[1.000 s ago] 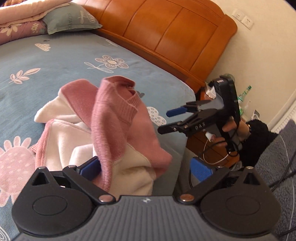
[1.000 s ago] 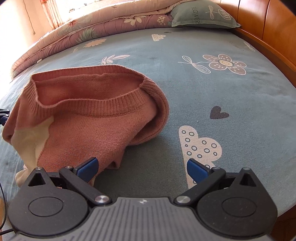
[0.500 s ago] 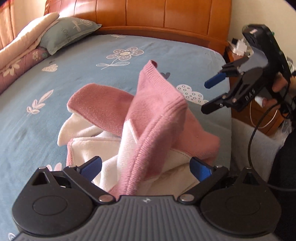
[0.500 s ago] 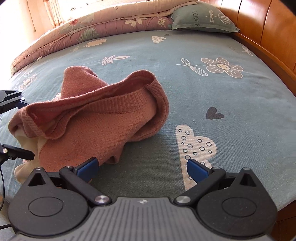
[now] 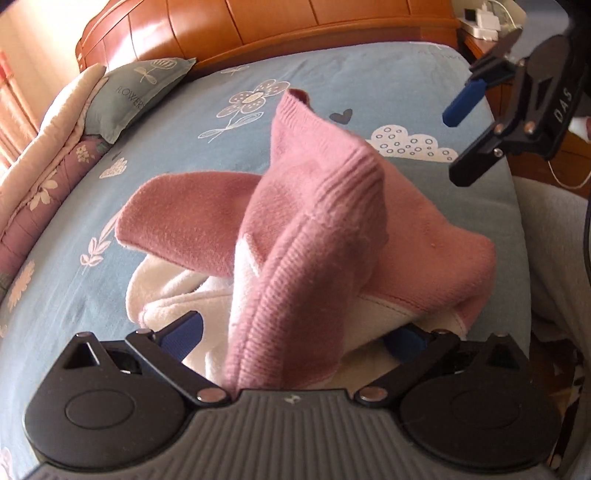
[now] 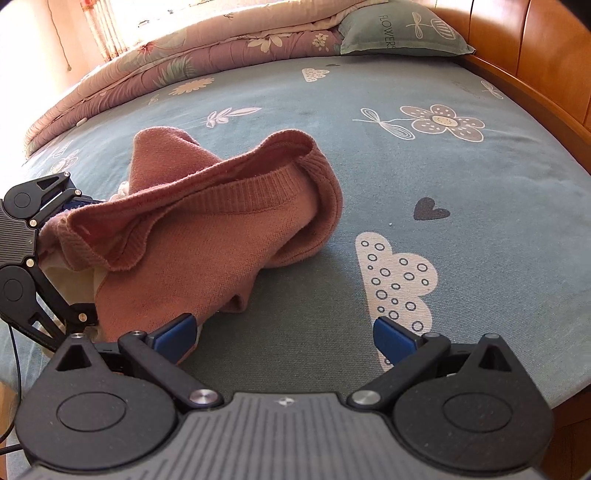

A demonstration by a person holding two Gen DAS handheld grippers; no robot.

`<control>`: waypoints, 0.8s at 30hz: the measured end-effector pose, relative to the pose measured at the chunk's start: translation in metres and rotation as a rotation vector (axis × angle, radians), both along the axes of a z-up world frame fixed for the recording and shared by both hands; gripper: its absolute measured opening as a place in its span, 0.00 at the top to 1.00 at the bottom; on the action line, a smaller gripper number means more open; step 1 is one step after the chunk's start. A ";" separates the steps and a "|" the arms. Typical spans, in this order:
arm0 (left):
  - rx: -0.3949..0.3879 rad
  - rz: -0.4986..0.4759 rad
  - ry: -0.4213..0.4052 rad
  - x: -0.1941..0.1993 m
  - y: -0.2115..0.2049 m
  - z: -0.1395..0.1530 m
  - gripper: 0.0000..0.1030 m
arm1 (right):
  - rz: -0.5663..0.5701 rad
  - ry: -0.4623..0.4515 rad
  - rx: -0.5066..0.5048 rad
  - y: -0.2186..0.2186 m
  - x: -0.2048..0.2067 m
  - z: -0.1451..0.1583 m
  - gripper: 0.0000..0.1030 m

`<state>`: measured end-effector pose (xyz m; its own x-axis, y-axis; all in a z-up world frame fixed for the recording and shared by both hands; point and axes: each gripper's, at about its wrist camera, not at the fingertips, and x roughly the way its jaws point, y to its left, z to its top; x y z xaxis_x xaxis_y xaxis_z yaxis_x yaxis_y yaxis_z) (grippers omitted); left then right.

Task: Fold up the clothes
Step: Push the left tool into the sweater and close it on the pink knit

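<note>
Bedsheet [image 6: 424, 177], blue, flower-printed; wooden headboard [image 5: 295, 22]

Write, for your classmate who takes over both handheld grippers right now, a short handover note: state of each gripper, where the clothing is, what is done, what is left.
Left gripper: jaws wide apart, with the ribbed pink edge of the sweater bunched between them; no clamp visible.
Right gripper: open and empty, hovering over the bedsheet just right of the sweater.
The pink and cream sweater lies crumpled near the bed's edge; its ribbed opening stands up and gapes.
Done: nothing folded yet.
Left: spread the sweater flat, then fold it.
</note>
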<state>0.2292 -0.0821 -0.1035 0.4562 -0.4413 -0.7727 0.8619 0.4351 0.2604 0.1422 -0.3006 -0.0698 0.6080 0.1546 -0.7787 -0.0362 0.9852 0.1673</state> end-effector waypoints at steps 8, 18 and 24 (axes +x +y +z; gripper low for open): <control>-0.155 0.148 0.142 0.018 0.018 -0.016 0.00 | -0.005 0.006 0.006 -0.001 -0.008 -0.003 0.00; -0.008 0.188 -0.029 -0.007 0.013 0.020 0.00 | -0.020 -0.006 0.035 -0.010 -0.016 -0.003 0.00; 0.270 0.071 -0.479 -0.038 -0.002 0.019 0.00 | -0.034 -0.016 0.066 -0.014 -0.018 -0.002 0.00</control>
